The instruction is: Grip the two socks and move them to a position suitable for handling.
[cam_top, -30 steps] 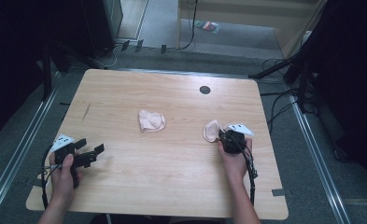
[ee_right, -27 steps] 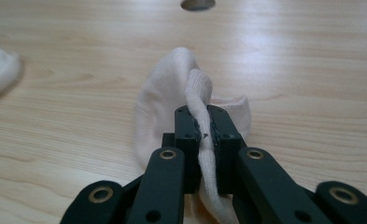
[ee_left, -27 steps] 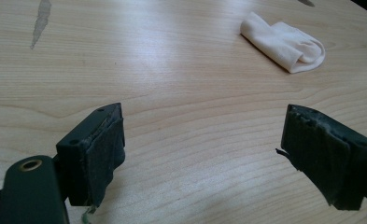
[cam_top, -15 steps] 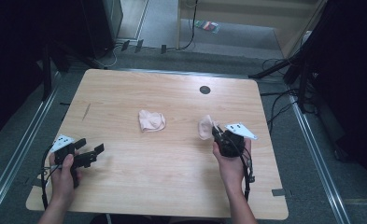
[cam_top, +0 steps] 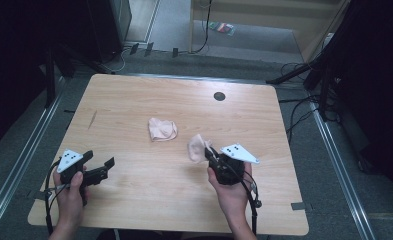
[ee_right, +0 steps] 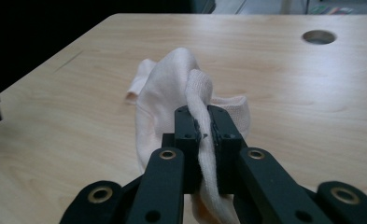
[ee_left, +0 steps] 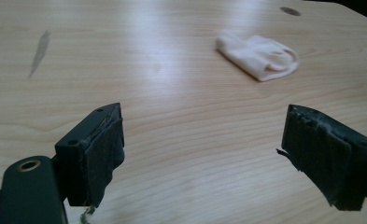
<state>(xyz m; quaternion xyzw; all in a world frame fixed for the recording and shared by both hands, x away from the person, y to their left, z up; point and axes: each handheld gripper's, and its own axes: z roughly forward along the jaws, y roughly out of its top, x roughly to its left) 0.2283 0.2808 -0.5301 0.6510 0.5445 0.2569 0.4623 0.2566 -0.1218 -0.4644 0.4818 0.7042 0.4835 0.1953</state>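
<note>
We hold one pale sock pinched in the right gripper while a second sock lies free on the table.

From the high view, our right hand is at the near right of the wooden table, its gripper clamped on the pinched sock, which hangs bunched just left of the jaws; in the right gripper view the jaws press together on a fold of that sock, with the rest draped ahead and below. The second sock lies folded near the table's middle, apart from both grippers. Our left hand rests at the near left, and the left gripper has its jaws spread wide over bare wood, with the second sock farther off to its right. A round hole sits toward the far edge.
</note>
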